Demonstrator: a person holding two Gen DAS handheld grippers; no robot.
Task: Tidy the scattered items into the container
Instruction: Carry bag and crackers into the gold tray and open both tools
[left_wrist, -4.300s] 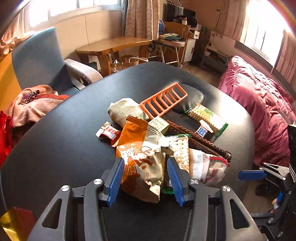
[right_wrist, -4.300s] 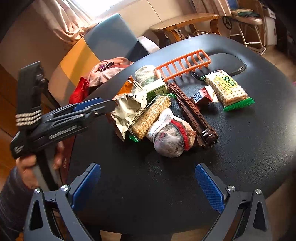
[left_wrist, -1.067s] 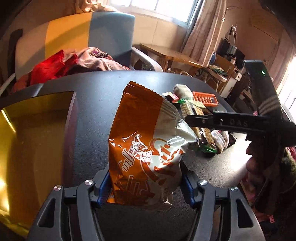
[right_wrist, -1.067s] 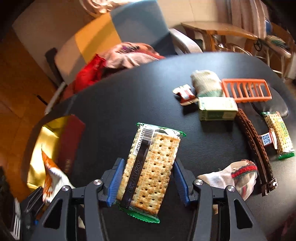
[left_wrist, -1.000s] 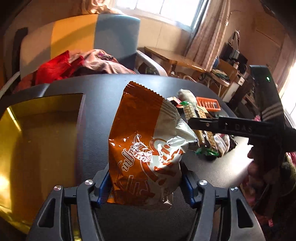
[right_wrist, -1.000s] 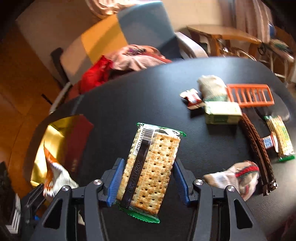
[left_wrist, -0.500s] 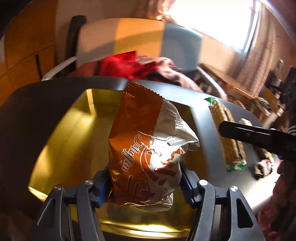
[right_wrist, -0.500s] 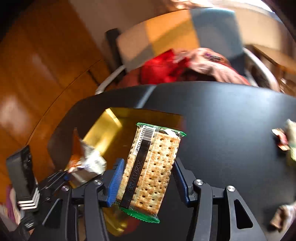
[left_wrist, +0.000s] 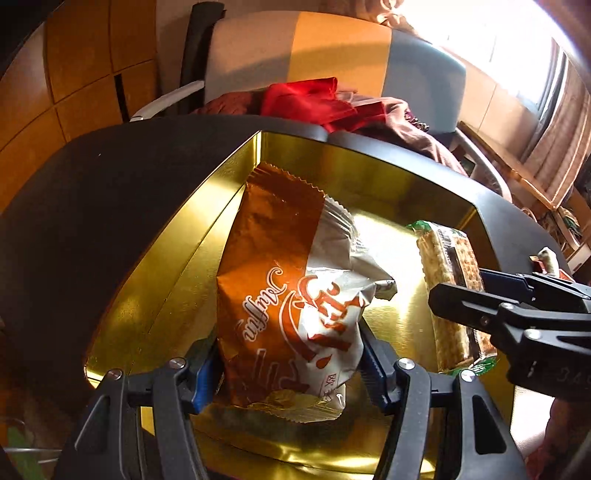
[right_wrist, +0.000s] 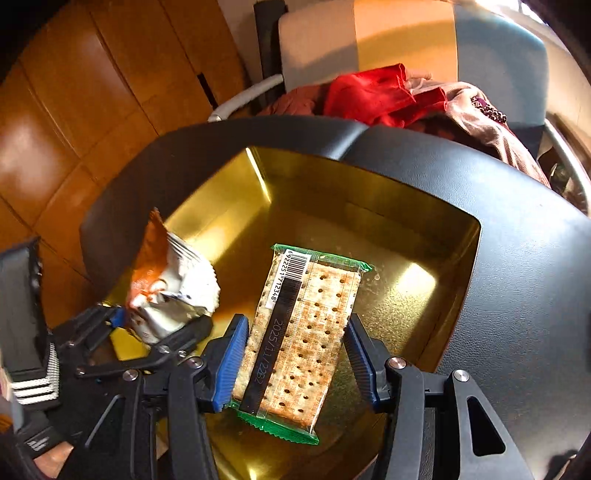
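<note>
My left gripper is shut on an orange and white snack bag and holds it over the gold tray. My right gripper is shut on a clear cracker pack with green ends, also over the gold tray. In the left wrist view the cracker pack and the right gripper show on the right. In the right wrist view the snack bag and left gripper show on the left. The tray floor under both items is bare.
The tray sits on a black round table. An armchair with red and pink clothes stands behind the table. A wooden wall is to the left. A small item lies at the table's right.
Both grippers have swung left from the pile of items to above the gold tray, each still holding its pack. They now sit lower and closer to the tray floor.
</note>
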